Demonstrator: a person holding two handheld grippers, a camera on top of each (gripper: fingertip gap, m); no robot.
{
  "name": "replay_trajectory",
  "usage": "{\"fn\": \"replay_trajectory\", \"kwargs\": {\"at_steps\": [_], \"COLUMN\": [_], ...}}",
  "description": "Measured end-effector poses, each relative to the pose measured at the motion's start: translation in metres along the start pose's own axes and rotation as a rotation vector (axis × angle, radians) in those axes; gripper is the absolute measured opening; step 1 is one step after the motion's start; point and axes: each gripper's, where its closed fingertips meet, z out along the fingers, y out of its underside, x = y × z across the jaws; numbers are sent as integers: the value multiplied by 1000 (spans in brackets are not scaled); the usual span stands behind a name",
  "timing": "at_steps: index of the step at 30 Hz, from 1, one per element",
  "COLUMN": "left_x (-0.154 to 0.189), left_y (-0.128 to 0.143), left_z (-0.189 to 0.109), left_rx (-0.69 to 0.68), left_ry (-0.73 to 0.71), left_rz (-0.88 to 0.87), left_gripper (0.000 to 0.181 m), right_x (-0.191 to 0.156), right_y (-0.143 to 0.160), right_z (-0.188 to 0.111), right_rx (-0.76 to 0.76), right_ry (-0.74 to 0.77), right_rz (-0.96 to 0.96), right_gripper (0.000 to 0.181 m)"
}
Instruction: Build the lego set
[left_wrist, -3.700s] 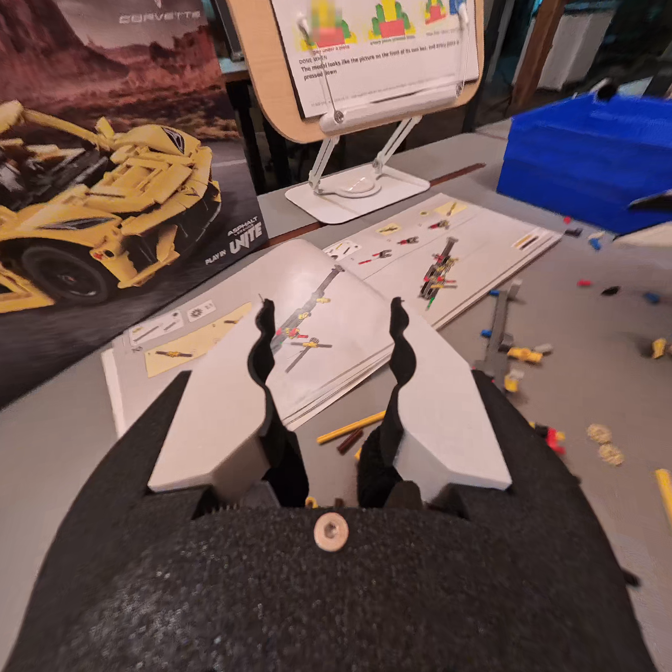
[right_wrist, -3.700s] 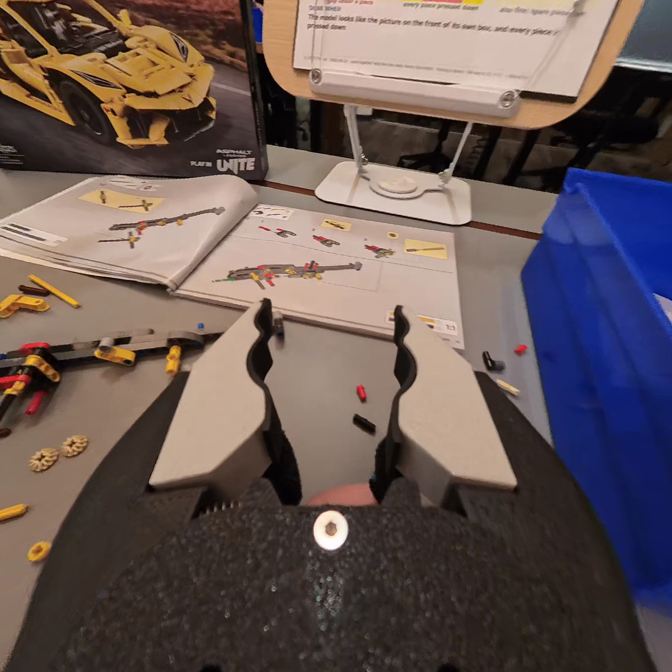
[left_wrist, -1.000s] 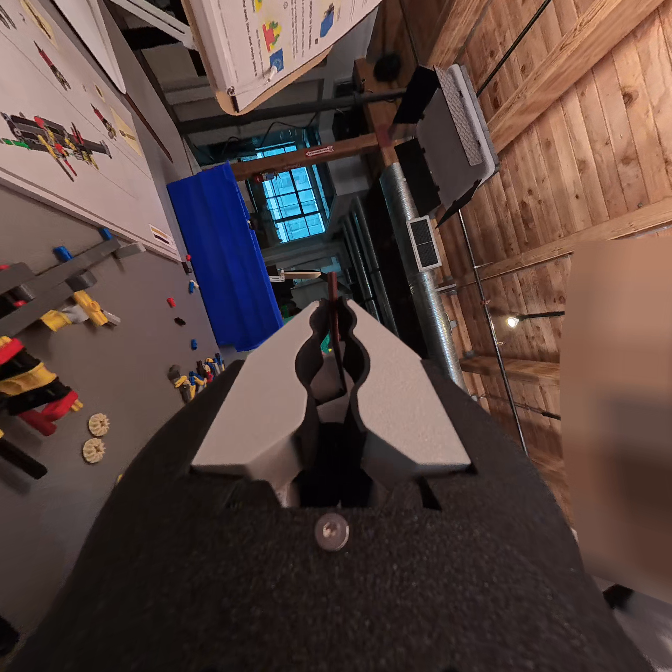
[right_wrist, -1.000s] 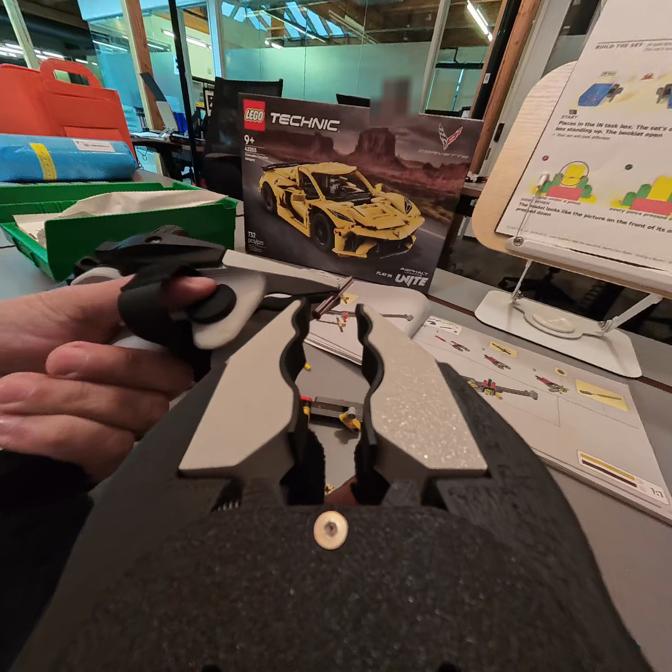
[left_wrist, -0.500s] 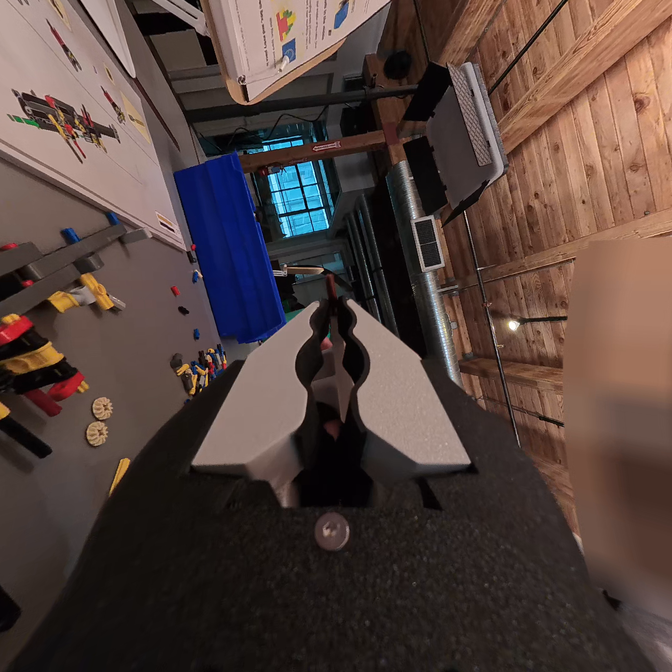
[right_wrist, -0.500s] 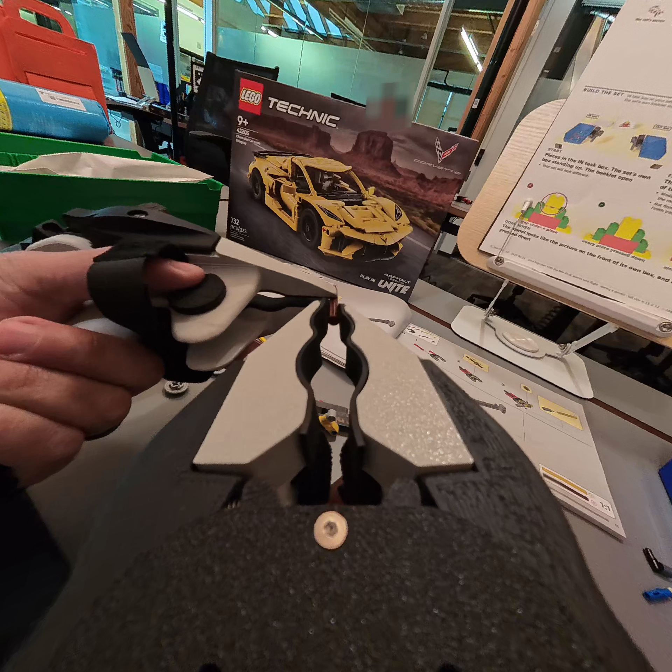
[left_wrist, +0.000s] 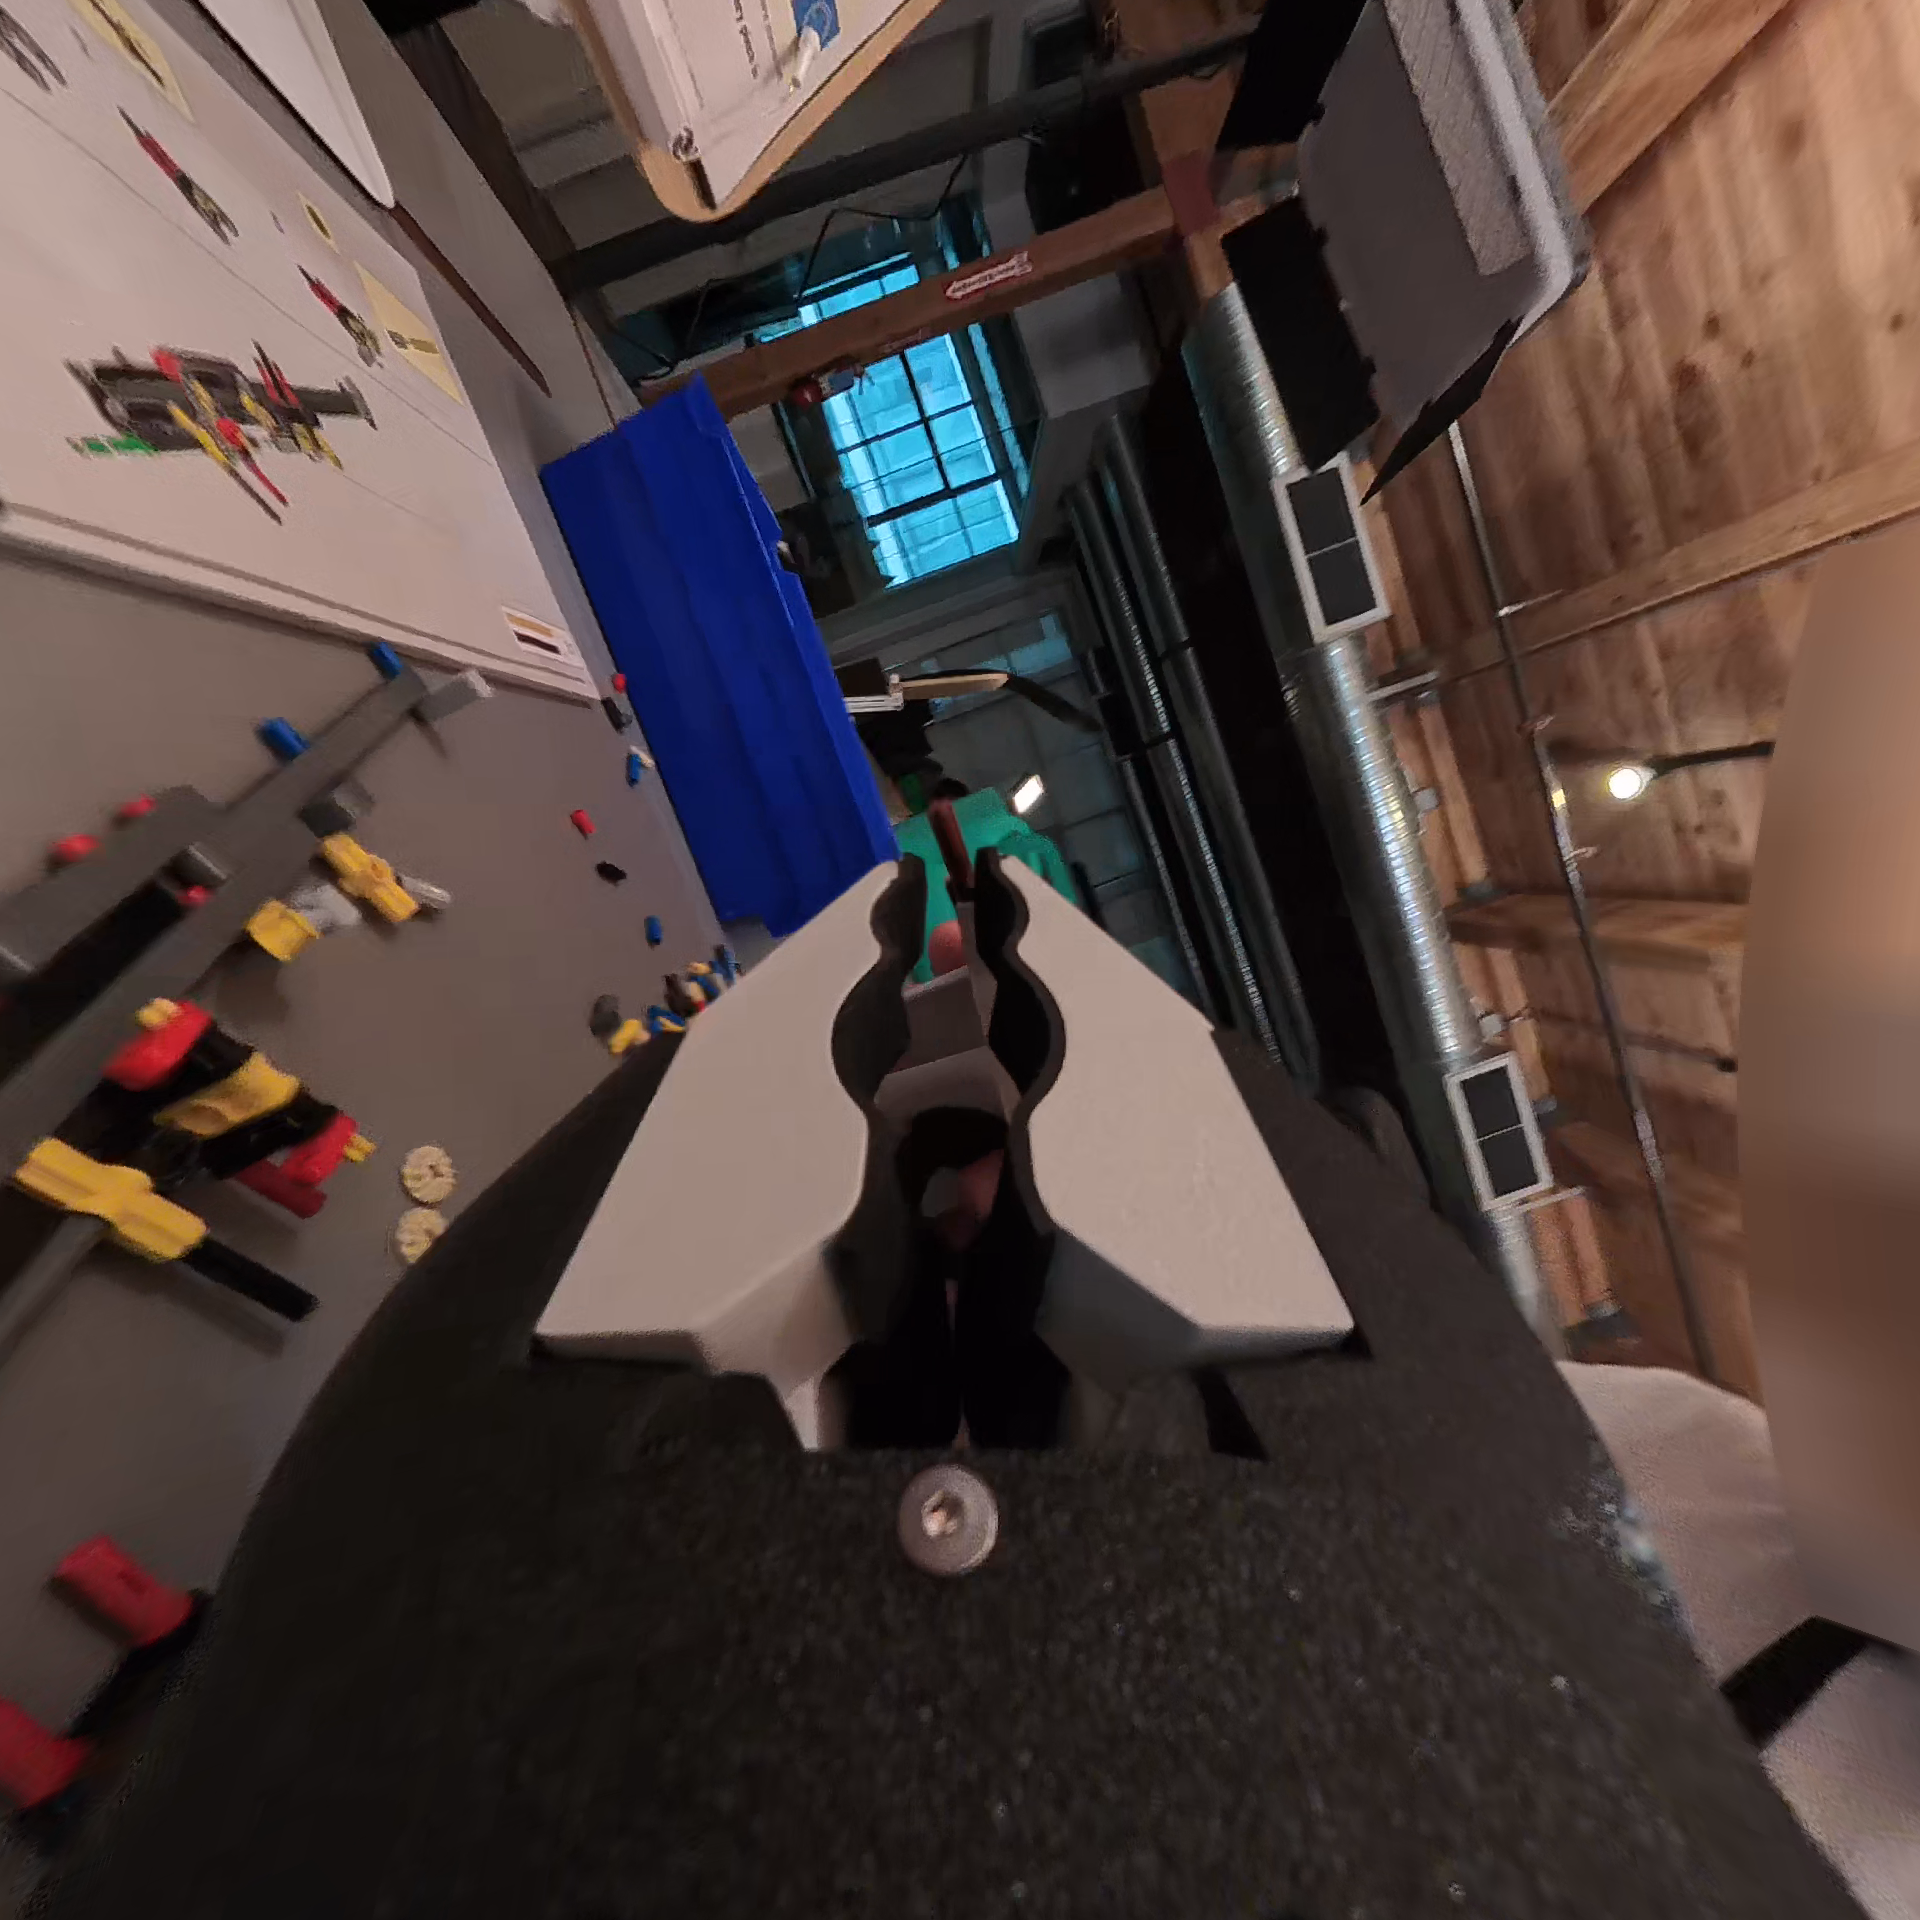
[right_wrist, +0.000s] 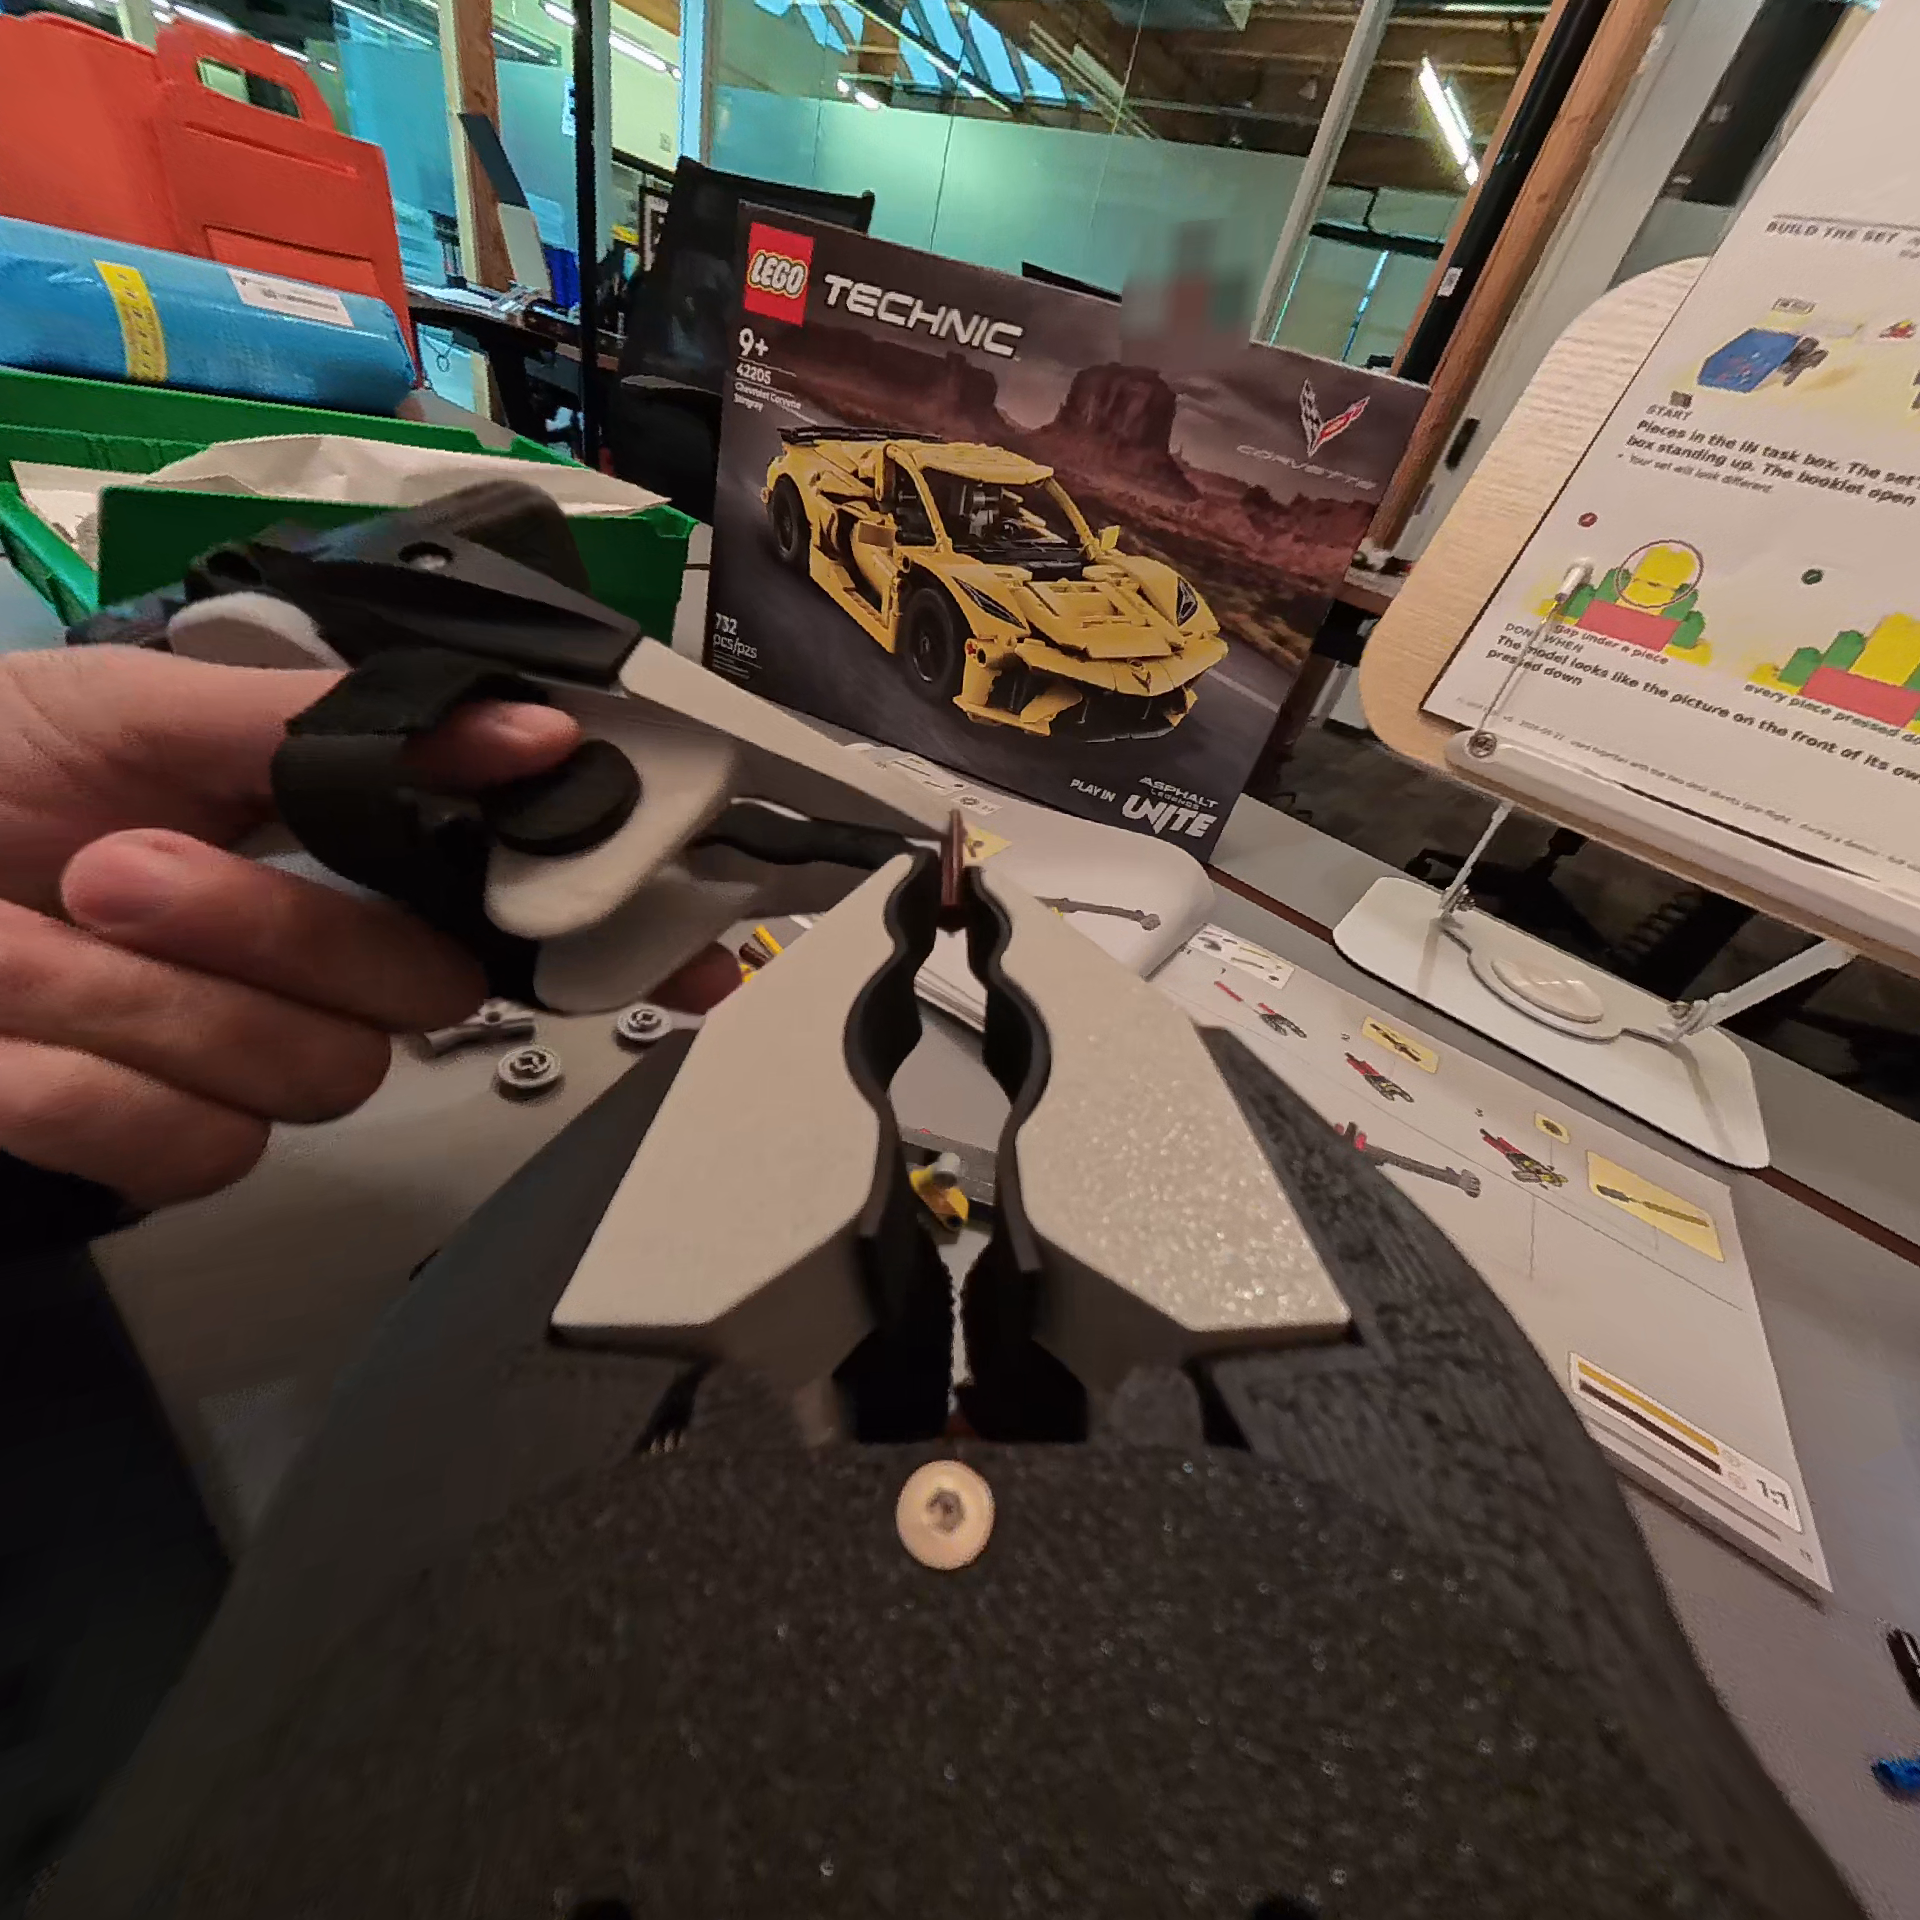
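A thin brown axle (left_wrist: 951, 831) sticks out past the tips of my left gripper (left_wrist: 948, 873), whose jaws are shut on it. In the right wrist view the same axle (right_wrist: 954, 836) stands upright between the tips of my right gripper (right_wrist: 945, 883), which is closed around it too. The left gripper (right_wrist: 920, 831), held by a hand (right_wrist: 208, 935), comes in from the left and meets the axle at the same spot. Both grippers are raised above the table. The part-built beam assembly (left_wrist: 156, 1091), with yellow and red pieces, lies on the table.
The open instruction booklet (right_wrist: 1455, 1143) lies on the grey table, with the set's box (right_wrist: 1039, 540) behind it. A blue bin (left_wrist: 727, 665), a green bin (right_wrist: 312, 530) and a paper stand (right_wrist: 1538, 987) border the table. Loose small pieces (left_wrist: 665, 997) and tan gears (left_wrist: 426, 1174) lie about. The tips of both grippers are at nearly the same place.
Both grippers rose from the table; the left picked up the brown axle and turned sideways. The right gripper closed in and its jaws narrowed onto the axle's end.
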Motion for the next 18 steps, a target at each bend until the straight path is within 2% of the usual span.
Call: {"fn": "replay_trajectory", "kwargs": {"at_steps": [2, 7, 10, 13, 16, 18], "left_x": [-4, -28, -44, -57, -65, -62], "left_y": [-10, -51, -78, -89, -90, -87], "left_z": [-3, -12, -20, -32, -39, -36], "left_rx": [-28, -184, -186, -160, -152, -149], "left_ry": [-47, -238, -334, -416, -488, -470], "left_rz": [115, 596, 856, 1014, 1123, 1132], "left_gripper": [29, 28, 27, 26, 20, 21], "right_x": [13, 81, 116, 123, 125, 125], "right_y": [4, 19, 32, 50, 57, 60], "right_z": [-1, 1, -1, -6, -9, -7], "right_rx": [-23, -85, -80, -101, -127, -147], "right_ry": [-10, -20, 11, -12, 8, 12], "right_rz": [-6, 137, 310, 444, 418, 393], "right_gripper": [4, 3, 3, 3, 3, 3]}}
